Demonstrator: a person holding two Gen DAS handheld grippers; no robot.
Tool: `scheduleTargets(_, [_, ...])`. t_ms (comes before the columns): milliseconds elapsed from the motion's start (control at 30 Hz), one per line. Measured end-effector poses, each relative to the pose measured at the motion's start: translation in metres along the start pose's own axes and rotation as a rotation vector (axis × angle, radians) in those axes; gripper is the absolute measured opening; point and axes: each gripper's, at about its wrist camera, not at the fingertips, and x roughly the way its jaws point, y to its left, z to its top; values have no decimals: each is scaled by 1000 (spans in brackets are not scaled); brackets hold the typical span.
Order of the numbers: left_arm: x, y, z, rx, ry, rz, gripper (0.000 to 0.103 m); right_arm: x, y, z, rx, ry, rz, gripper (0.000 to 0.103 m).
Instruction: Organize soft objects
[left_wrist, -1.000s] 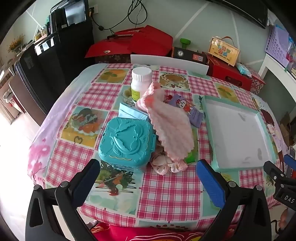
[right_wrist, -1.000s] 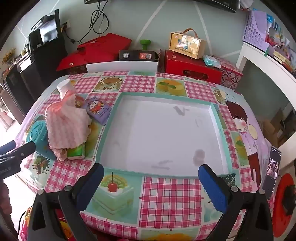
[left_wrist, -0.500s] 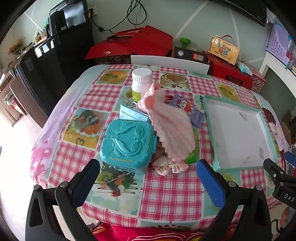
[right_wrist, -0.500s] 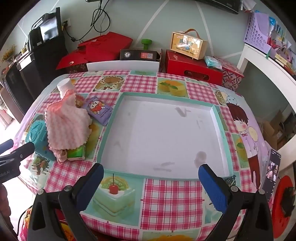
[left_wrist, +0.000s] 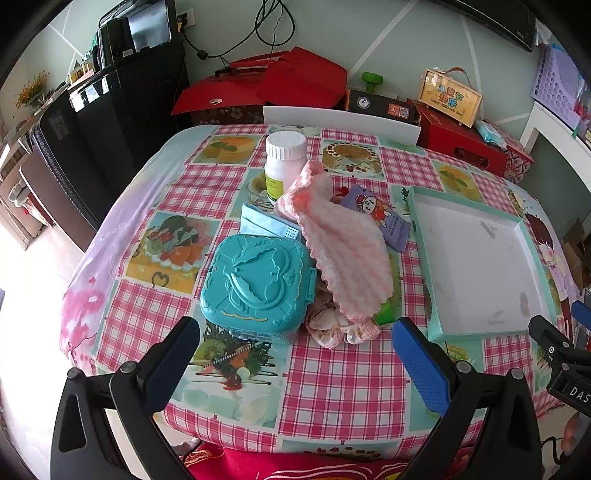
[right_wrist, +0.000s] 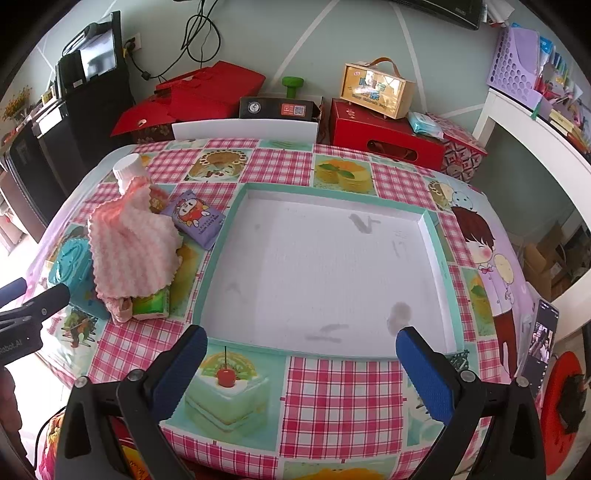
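A pink-and-white knitted cloth (left_wrist: 343, 240) (right_wrist: 129, 247) drapes over a pile in the middle of the table, leaning on a white bottle (left_wrist: 285, 162). Under its near end lie a crumpled floral fabric piece (left_wrist: 328, 325) and a green tissue pack (right_wrist: 151, 304). A purple cartoon packet (left_wrist: 376, 216) (right_wrist: 194, 218) and a blue mask pack (left_wrist: 266, 223) lie beside it. A wide white tray with a teal rim (right_wrist: 207, 280) (left_wrist: 419, 236) sits to the right, bare inside. My left gripper (left_wrist: 295, 354) is open, short of the teal case. My right gripper (right_wrist: 301, 356) is open at the tray's near rim.
A teal plastic case (left_wrist: 258, 280) stands at the near left of the pile. The round table has a pink checked cloth (left_wrist: 332, 384). Red boxes (right_wrist: 384, 133), a white chair back (right_wrist: 243, 129) and black cabinets (left_wrist: 110, 122) stand behind it. A phone (right_wrist: 541, 343) lies at the table's right edge.
Both grippers have drawn back and risen slightly, so the table looks a little smaller. Nothing on the table has moved and both stay open.
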Motion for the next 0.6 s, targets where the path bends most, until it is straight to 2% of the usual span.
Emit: scheduleTargets(600, [-1, 4, 0, -11, 4, 12, 103, 0, 1, 1, -2, 3, -3, 103])
